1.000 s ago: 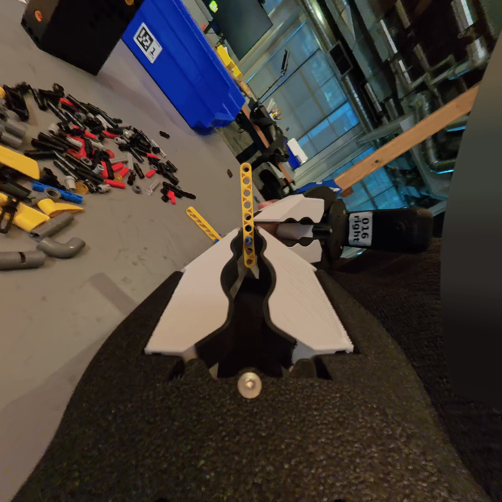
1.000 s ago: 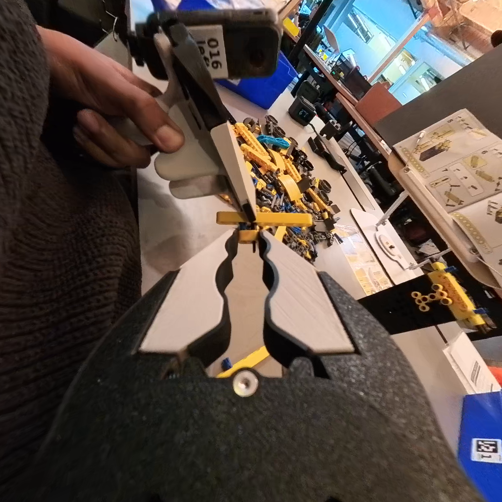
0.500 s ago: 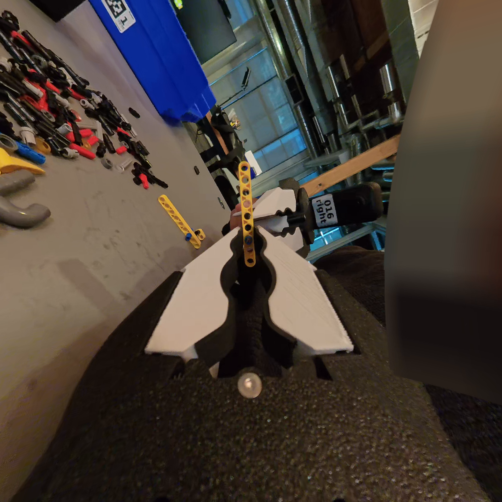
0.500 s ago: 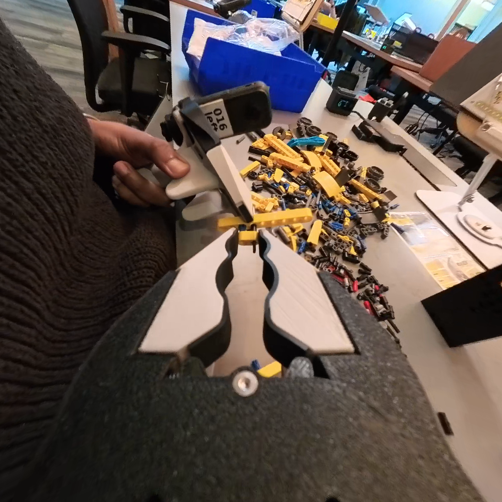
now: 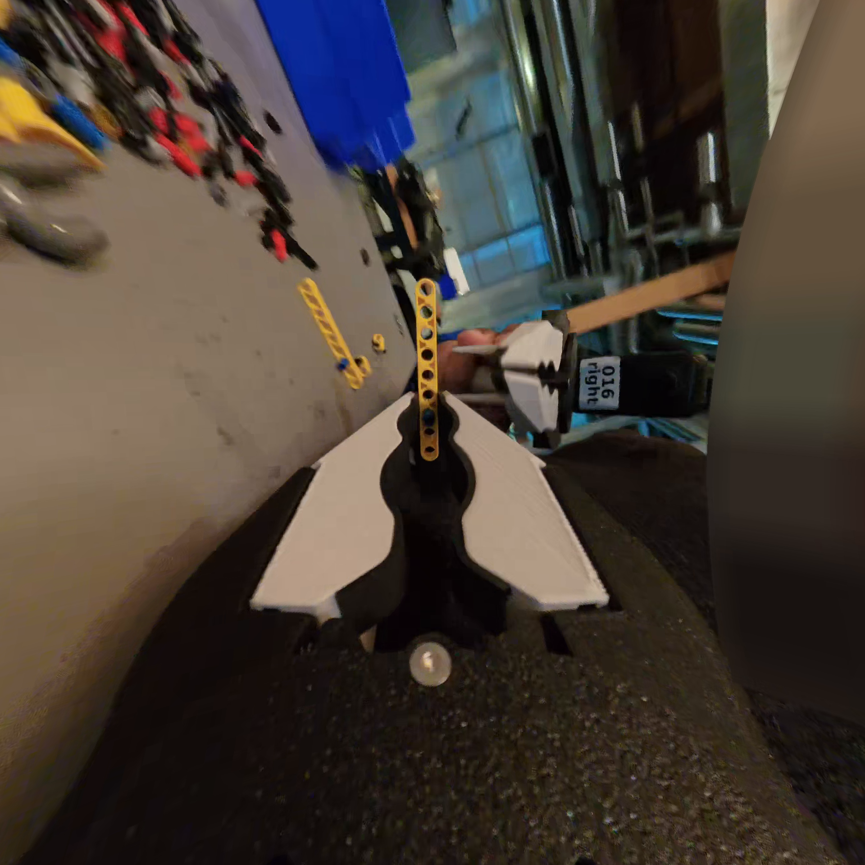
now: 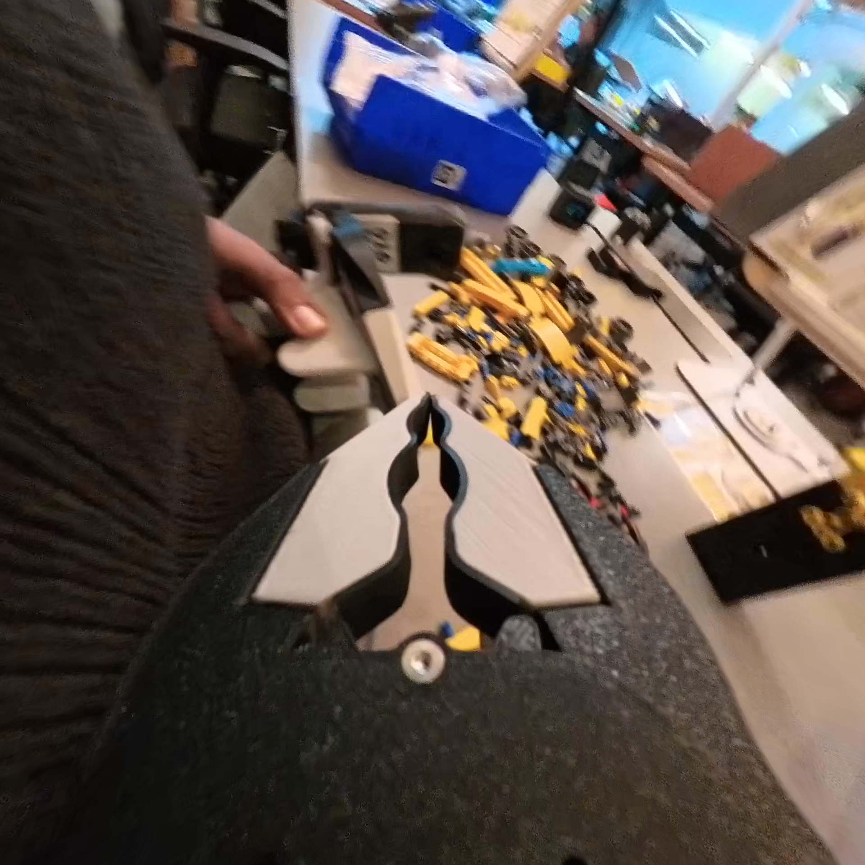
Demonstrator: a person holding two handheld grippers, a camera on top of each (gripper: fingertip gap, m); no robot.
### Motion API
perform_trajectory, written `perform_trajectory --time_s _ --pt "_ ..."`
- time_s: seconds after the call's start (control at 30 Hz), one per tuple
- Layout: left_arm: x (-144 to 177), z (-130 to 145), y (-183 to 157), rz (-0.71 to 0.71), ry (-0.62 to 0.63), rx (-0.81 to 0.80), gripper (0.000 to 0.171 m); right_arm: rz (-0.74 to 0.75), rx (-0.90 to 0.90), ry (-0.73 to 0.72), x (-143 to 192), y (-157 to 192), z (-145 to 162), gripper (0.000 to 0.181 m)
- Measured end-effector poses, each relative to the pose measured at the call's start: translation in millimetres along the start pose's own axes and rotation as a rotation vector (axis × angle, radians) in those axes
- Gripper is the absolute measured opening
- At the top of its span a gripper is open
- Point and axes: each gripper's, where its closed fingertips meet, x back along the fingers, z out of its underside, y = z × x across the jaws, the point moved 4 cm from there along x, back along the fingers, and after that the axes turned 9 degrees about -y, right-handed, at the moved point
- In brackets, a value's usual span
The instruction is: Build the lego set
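My left gripper (image 5: 427, 398) is shut on a yellow perforated beam (image 5: 427, 337). The beam stands upright between the tips, with a blue pin (image 5: 427, 416) in one hole. My right gripper (image 5: 461, 348) is off to the right of the beam, apart from it. In the right wrist view its tips (image 6: 429, 403) are closed together. A sliver of yellow shows in the gap behind them; I cannot tell whether it is held. The left gripper (image 6: 407, 384), held by a hand (image 6: 281, 299), is just left of them. A second yellow beam (image 5: 330, 332) lies on the grey table (image 5: 164, 374).
A pile of yellow, black and blue parts (image 6: 515, 337) covers the table middle, and red and black parts (image 5: 178, 117) lie blurred farther off. A blue bin (image 6: 435, 135) stands at the back. A black stand (image 6: 772, 538) and paper sheets (image 6: 692, 449) are to the right. A dark knit sleeve (image 6: 93, 327) fills the left.
The right gripper has come off the beam, where it pinched a small yellow piece, drawn back and closed its tips. The left gripper still holds the beam. Both views have swung.
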Motion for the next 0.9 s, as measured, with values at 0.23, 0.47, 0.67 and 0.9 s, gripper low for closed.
perform_trajectory --time_s 0.23,0.47,0.67,0.9 --pt "4.0 -16.7 -8.9 -0.045 -0.052 -0.129 0.007 0.267 -0.158 0.106 62.4 -85.5 28.3 0.000" --pt "7.0 -27.8 -10.9 -0.092 -0.037 -0.247 0.007 0.553 -0.178 0.091 170.0 -152.6 -10.1 0.000" --pt "7.9 -34.9 -3.3 -0.203 0.017 -0.405 0.007 0.644 -0.246 -0.039 222.4 -164.2 -43.4 0.007" --pt "6.5 -28.6 13.9 -0.268 0.110 -0.354 0.007 0.635 -0.281 -0.021 222.9 -153.3 -35.8 0.011"
